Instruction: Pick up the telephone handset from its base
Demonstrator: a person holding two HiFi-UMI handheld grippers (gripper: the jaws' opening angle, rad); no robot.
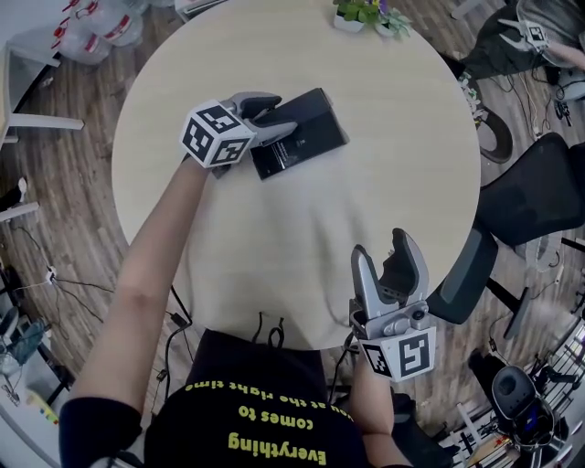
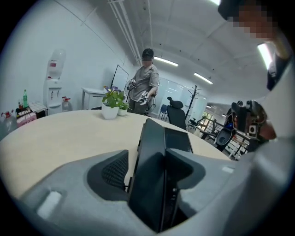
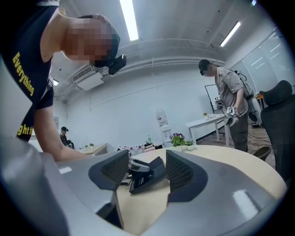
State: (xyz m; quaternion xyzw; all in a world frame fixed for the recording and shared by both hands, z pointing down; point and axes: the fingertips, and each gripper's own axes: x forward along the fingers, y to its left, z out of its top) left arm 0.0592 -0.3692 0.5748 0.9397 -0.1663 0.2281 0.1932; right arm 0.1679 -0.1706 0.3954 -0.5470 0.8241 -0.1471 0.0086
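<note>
Far left on the floor: water bottles [image 1: 91, 26], off the table. Left gripper [image 1: 271, 113] reaches in from the left over the round beige table [image 1: 274, 256], down at the near end of the black telephone. Jaws spread wide, astride the telephone handset [image 2: 150, 177]. Handset stands between the pads, still seated on its base [image 2: 180, 140], not lifted. Right-hand pad looks against the handset's side, left-hand pad [image 2: 115, 170] seems a sliver off it (hard to be sure, view is very close). Phone sits left of table centre, towards the far edge. Potted plant [image 1: 364, 13] at the far rim, well apart from the phone. Right gripper [image 1: 385, 249] hovers at the near right edge of the table, well apart from the phone. Its jaws stand wide apart, nothing between them; the phone only shows far off through the gap. Black office chair [image 1: 539, 187] on the right, beside the table. Another person [image 2: 145, 87] stands beyond the table
</note>
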